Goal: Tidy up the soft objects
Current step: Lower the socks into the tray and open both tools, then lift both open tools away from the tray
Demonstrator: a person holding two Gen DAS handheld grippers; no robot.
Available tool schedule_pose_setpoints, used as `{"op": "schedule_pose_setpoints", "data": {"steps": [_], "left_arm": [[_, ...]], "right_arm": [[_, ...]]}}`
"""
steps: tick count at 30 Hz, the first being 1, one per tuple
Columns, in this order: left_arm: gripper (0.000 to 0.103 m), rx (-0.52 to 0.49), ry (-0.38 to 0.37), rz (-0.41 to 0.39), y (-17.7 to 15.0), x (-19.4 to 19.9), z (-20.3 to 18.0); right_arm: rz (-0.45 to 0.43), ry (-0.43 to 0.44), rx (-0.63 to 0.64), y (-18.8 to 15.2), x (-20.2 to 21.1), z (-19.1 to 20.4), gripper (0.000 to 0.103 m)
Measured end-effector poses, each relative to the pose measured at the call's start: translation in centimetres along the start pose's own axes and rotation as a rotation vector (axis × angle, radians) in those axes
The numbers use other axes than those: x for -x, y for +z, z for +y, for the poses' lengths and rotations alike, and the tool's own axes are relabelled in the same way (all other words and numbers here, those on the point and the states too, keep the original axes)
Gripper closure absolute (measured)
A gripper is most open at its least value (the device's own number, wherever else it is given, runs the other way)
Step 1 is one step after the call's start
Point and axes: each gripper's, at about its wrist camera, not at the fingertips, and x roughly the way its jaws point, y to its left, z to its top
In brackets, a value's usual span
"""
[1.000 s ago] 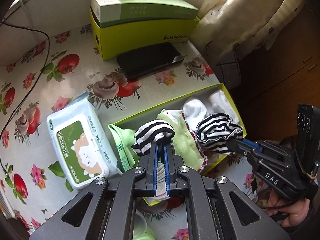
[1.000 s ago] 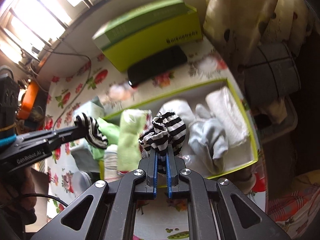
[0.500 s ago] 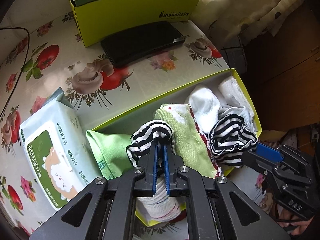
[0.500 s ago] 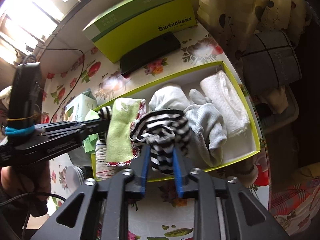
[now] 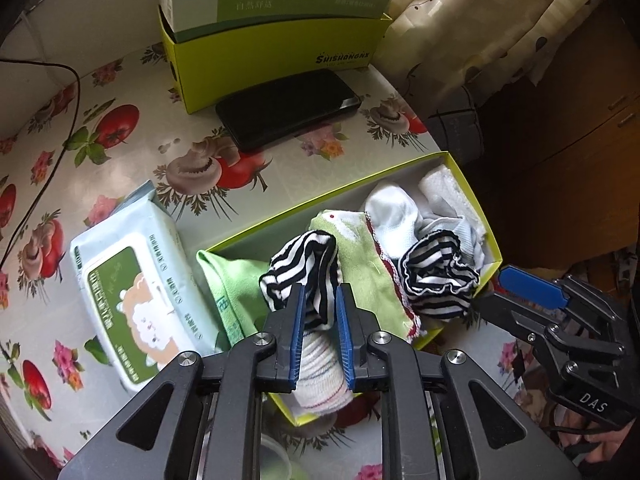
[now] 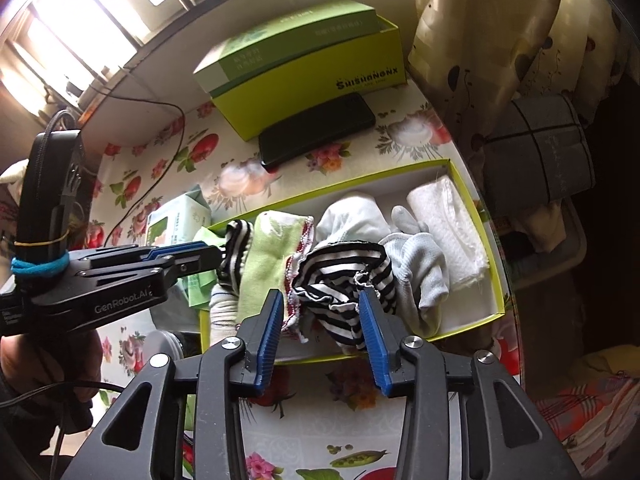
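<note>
Left gripper: the left gripper points steeply down over the near left end of the tray; its blue-padded jaws are opening, and a black-and-white striped sock stands loosely between them, no longer pinched.
Right gripper: the right gripper has its jaws wide and opening; the second black-and-white striped sock lies between the pads, slumped in the tray, seemingly free of them.
Tray: the shallow lime-green cardboard tray with a white inside holds both striped socks, a folded light-green towel, a white sock, a pale grey knitted glove and a rolled white cloth at the far right end.
Step in hand: letting go of the striped pair into the tray, I judge.
Next move: lift both grippers straight clear so no pad drags a sock back out.
Farther off: a pale green soft pack of wet wipes, a black phone, a lime-green carton.
</note>
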Motion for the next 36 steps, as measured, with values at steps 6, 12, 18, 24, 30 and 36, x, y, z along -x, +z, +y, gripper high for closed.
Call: {"op": "schedule_pose_setpoints", "data": {"steps": [6, 12, 18, 24, 30, 36], "left_arm": [[0.087, -0.012, 0.015, -0.035, -1.7, 2.8, -0.9], [0.087, -0.035, 0.058, -0.058, -3.7, 4.7, -1.5], [0.087, -0.034, 0.083, -0.071, -5.8, 6.0, -1.6], [0.086, -0.042, 0.09, -0.078, -7.4, 6.7, -1.7], [0.086, -0.032, 0.081, -0.081, -8.6, 7.2, -1.6], [0.087, -0.03, 0.096, -0.075, -9.4, 7.2, -1.5]], "right_arm": [[-0.011, -0.027, 0.016, -0.9, 1.3, 1.0, 0.058], [-0.025, -0.07, 0.037, -2.6, 2.6, 2.5, 0.055], [-0.026, -0.096, 0.058, -4.2, 3.3, 3.8, 0.054], [-0.008, -0.105, 0.079, -5.9, 3.4, 4.8, 0.052], [0.009, -0.1, 0.089, -7.2, 3.4, 5.5, 0.052], [0.018, -0.097, 0.099, -7.9, 3.2, 6.2, 0.051]]}}
